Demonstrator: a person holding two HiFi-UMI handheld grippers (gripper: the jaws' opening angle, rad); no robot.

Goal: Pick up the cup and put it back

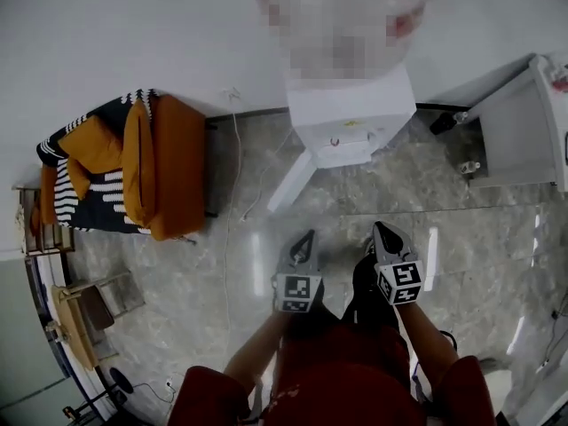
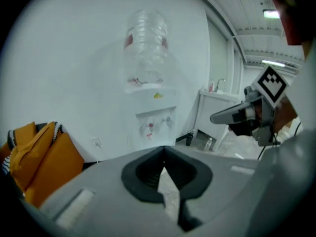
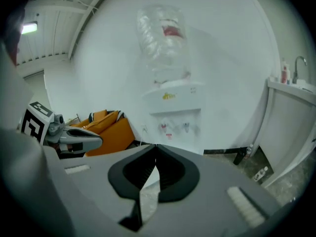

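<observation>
Floor (image 1: 195, 300) of grey stone fills most of the head view; it looks far below because the person stands and looks down. Orange sofa (image 1: 164, 162) sits against the wall at nine o'clock; white water cooler (image 1: 349, 122) stands at twelve o'clock, and I think that is where a cup would belong. White counter (image 1: 519, 136) with a sink is at two o'clock. Left gripper (image 1: 306, 238) and right gripper (image 1: 383, 231) are held side by side near six o'clock, both pointing at the cooler. The fingers (image 2: 143, 174) of both are pressed together with nothing in them. No cup shows in any view, so I cannot tell where it is.
</observation>
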